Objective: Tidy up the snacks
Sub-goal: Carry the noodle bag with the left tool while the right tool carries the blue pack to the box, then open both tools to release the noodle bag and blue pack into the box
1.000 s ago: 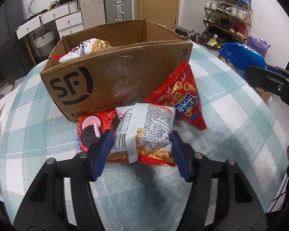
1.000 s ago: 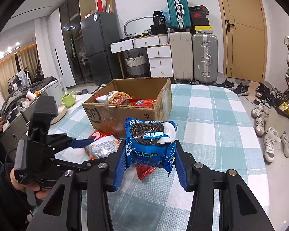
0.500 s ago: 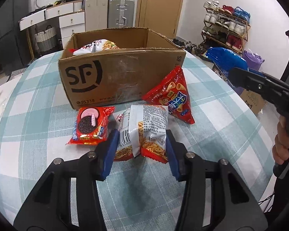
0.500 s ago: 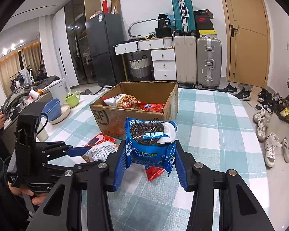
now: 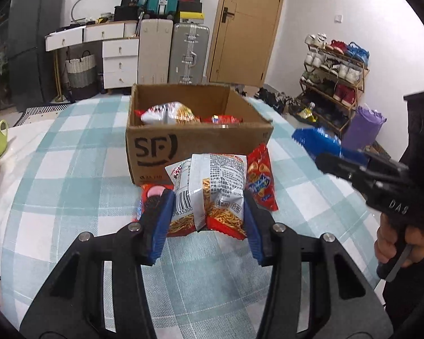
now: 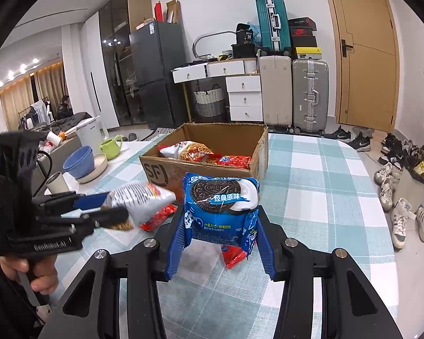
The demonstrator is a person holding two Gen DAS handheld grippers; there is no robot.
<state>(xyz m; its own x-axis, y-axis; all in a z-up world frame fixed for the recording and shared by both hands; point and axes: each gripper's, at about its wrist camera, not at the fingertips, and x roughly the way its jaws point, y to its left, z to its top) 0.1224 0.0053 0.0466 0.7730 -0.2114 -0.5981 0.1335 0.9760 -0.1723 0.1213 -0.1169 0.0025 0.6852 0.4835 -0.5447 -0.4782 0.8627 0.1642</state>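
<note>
The cardboard box [image 5: 183,144] is matt brown corrugated board, with a glossy strip of clear tape [image 5: 226,126] on its front rim. The noodle snack bag [image 5: 212,186] is crinkled, shiny plastic film, as is the blue Oreo pack [image 6: 222,209] (both catch the room light). A woven checked cloth [image 5: 70,175] covers the tabletop, matt and slightly rough. Each tool is matt black plastic with ridged blue pads [image 5: 162,226] and small bright metal screws [image 5: 277,227]. The suitcase [image 6: 309,96] behind looks like brushed metal.
</note>
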